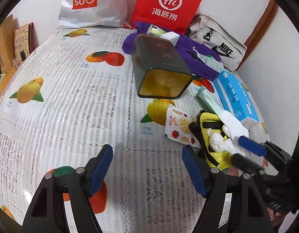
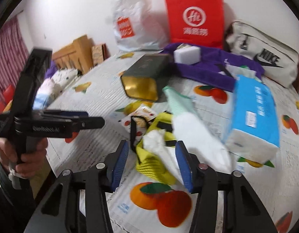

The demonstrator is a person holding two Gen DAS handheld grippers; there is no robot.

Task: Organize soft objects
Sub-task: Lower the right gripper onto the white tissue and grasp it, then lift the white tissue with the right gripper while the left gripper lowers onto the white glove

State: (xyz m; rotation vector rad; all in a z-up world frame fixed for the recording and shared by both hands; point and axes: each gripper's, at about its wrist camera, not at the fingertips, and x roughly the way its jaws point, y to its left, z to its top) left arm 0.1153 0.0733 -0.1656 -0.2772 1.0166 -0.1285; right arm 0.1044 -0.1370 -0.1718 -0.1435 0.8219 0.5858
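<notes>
A yellow mesh pouch with black straps (image 1: 209, 128) lies on the fruit-print tablecloth, a crumpled white tissue (image 1: 217, 141) on it. It also shows in the right wrist view (image 2: 149, 155), with the tissue (image 2: 155, 141). My right gripper (image 2: 152, 165) is open, its blue pads either side of the pouch and tissue; in the left wrist view it (image 1: 250, 151) reaches in from the right. My left gripper (image 1: 147, 169) is open and empty above bare cloth, left of the pouch. A purple cloth (image 1: 190, 54) lies at the back.
A dark tin box (image 1: 161, 66) lies on its side, open end toward me. A blue tissue pack (image 1: 236, 97), a fruit-print sachet (image 1: 178, 126), a mint-and-white package (image 2: 188, 120), a white sponge block (image 2: 186, 54), a Nike bag (image 1: 221, 44), a red bag (image 1: 166, 3) and a Miniso bag (image 1: 91, 2) surround it.
</notes>
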